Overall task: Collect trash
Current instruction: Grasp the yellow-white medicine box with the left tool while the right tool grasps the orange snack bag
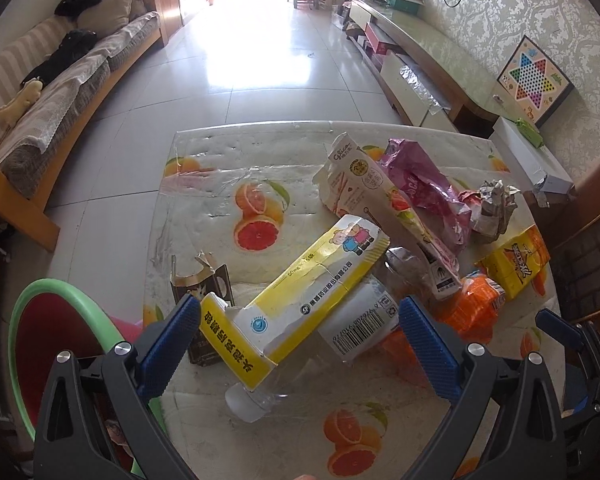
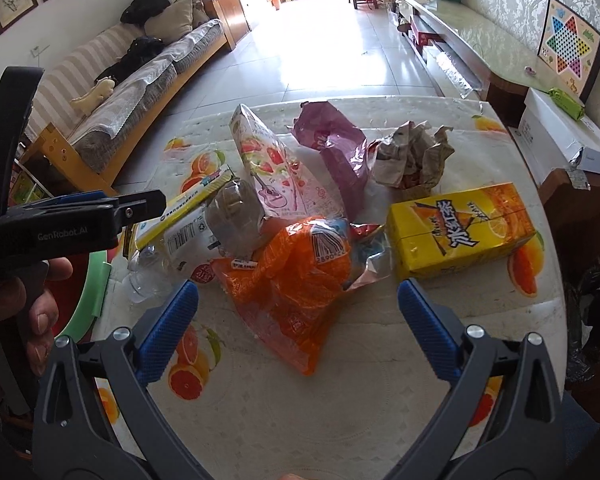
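Your left gripper [image 1: 300, 344] is spread wide, gripping nothing. Between its fingers lies the yellow box [image 1: 300, 292], slanting up to the right, its torn flap near the left finger [image 1: 168, 344]. Under it, a clear bottle [image 1: 340, 344], cap toward you. A dark carton [image 1: 204, 292] stands just past the left finger. A green-rimmed bin [image 1: 60, 344] sits beside the table [image 1: 204, 168].

Your right gripper [image 2: 298, 332] is likewise wide open, empty. The orange bag [image 2: 296, 284] lies between and just beyond its fingers. The tea carton [image 2: 460, 228] rests past the right finger [image 2: 432, 328]. Farther out: crumpled paper [image 2: 412, 156], a pink bag [image 2: 340, 148].
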`<state>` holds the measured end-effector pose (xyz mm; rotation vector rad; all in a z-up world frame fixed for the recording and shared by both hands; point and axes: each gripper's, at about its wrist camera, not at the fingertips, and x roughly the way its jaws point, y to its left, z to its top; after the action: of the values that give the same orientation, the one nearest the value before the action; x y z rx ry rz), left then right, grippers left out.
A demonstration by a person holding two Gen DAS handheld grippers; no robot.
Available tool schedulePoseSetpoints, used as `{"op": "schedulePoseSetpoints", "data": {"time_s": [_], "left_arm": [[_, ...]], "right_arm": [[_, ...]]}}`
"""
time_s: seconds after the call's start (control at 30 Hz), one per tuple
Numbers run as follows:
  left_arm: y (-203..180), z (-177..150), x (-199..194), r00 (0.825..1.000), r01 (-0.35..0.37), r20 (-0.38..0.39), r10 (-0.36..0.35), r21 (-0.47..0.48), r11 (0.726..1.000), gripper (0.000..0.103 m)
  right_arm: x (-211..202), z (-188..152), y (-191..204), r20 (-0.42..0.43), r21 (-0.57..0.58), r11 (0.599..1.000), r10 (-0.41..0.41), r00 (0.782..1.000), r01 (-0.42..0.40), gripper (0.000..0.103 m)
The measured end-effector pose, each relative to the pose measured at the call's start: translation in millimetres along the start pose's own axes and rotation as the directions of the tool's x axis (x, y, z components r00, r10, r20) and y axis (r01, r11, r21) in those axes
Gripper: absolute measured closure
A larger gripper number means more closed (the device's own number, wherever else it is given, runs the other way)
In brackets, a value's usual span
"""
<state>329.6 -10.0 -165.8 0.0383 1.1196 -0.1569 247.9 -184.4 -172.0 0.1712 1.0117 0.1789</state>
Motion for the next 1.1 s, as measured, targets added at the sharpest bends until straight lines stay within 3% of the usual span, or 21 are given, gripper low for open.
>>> {"op": "schedulePoseSetpoints", "data": {"time_s": [0.27, 0.47, 0.6, 0.67, 0.7, 0.73, 0.87, 0.93, 1.1], "left_arm": [[-2, 11, 42, 0.996, -0.013, -0.087, 0.019, 0.07, 0.997, 0.008], [6, 17, 56, 0.996, -0.013, -0.086, 0.018, 0.063, 0.998, 0.009], [12, 24, 61, 0.996, 0.009, -0.087, -0.006, 0.042, 0.999, 0.025], [13, 27, 63, 0.996, 0.003, -0.093, 0.002, 0.048, 0.999, 0.038], [10, 28, 67, 0.994, -0.001, -0.105, 0.008, 0.064, 0.998, 0.053], [9, 27, 70, 0.993, 0.006, -0.117, 0.003, 0.075, 0.997, 0.059], [4, 24, 66, 0.996, -0.014, -0.089, 0.023, 0.101, 0.995, 0.062], [5, 24, 58, 0.998, -0.015, -0.059, 0.02, 0.086, 0.996, 0.07], [12, 30, 30, 1.0, -0.003, 0.023, 0.002, 0.047, 0.999, 0.071]], "right_arm": [[35, 3, -3, -0.051, 0.048, 0.999, 0.025, 0.998, -0.023, 0.004], [49, 4, -2, -0.062, 0.072, 0.997, 0.036, 0.997, -0.031, 0.005], [55, 5, -1, -0.063, 0.072, 0.997, 0.032, 0.997, -0.028, 0.017], [59, 5, -1, -0.07, 0.071, 0.997, 0.035, 0.997, -0.03, 0.032], [61, 5, -1, -0.077, 0.069, 0.997, 0.039, 0.996, -0.033, 0.042], [63, 5, 0, -0.086, 0.068, 0.997, 0.047, 0.995, -0.041, 0.051], [60, 4, 1, -0.077, 0.057, 0.997, 0.054, 0.996, -0.05, 0.053], [56, 4, 0, -0.066, 0.058, 0.997, 0.056, 0.996, -0.052, 0.054], [39, 3, -4, -0.033, 0.056, 0.997, 0.051, 0.998, -0.049, 0.054]]}}
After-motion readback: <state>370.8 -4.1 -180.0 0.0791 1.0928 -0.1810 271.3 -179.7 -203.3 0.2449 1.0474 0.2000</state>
